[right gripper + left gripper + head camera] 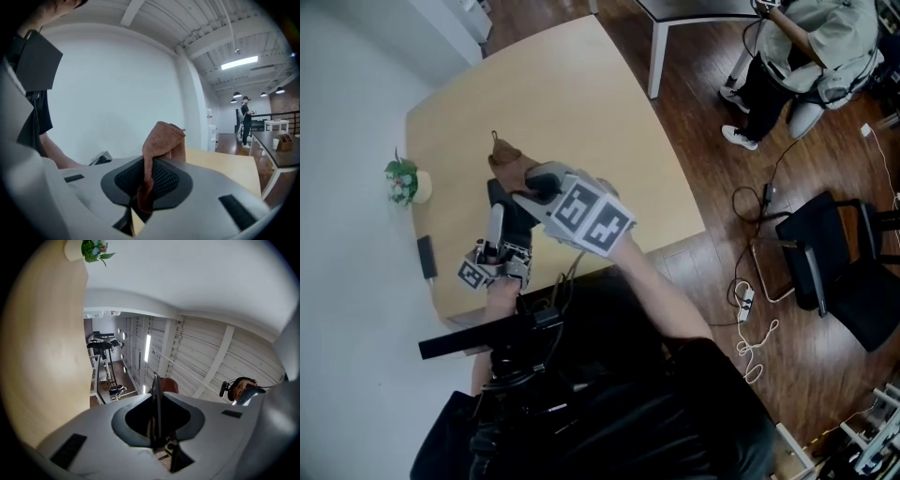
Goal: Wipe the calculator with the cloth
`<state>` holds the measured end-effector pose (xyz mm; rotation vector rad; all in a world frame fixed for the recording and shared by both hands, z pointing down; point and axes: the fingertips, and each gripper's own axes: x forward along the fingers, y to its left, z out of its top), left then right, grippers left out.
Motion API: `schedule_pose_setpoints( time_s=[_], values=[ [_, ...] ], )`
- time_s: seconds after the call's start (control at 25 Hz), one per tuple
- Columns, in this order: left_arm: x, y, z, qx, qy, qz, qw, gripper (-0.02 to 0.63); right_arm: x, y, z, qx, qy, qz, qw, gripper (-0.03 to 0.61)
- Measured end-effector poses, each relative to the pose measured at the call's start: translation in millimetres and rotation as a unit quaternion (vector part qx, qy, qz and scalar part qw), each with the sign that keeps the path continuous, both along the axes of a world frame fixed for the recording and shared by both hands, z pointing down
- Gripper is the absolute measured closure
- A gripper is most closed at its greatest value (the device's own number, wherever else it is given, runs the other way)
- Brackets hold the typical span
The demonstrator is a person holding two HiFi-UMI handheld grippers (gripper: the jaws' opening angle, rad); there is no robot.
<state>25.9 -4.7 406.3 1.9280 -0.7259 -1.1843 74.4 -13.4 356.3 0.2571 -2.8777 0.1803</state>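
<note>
In the head view my left gripper (497, 232) holds a thin black calculator (508, 208) up over the near left part of the wooden table (562, 103). In the left gripper view the calculator (156, 404) shows edge-on, with the left gripper (157, 420) shut on it. My right gripper (528, 184) comes in from the right, shut on a brown cloth (506, 159) that sits at the calculator's far end. In the right gripper view the cloth (161, 140) stands folded out of the shut right gripper (149, 176). Whether the cloth touches the calculator is hidden.
A small potted plant (403, 180) and a flat black object (426, 256) lie near the table's left edge by the white wall. A person (811, 56) stands at the far right. A black chair (839, 267) and cables (755, 328) are on the floor.
</note>
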Motion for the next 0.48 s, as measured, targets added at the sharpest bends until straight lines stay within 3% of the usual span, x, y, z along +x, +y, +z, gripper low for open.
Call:
schedule_pose_setpoints(
  time_s=[0.12,0.32,0.48],
  values=[
    [-6.6,-2.6,-4.7,0.003,0.006,-0.010,0.9999,0.552,-7.1,39.1,25.9,-0.002,0.039,-0.041,0.998,0.534],
    [-12.0,-5.2,-6.9,0.000,0.010,-0.024,0.9997,0.552,2.4,96.5,81.1,-0.063,0.096,-0.098,0.989,0.534],
    [-6.8,-4.2,-2.4,-0.006,0.002,-0.023,0.9997,0.552,28.3,73.0,65.0,-0.089,0.057,-0.060,0.993,0.534]
  ],
)
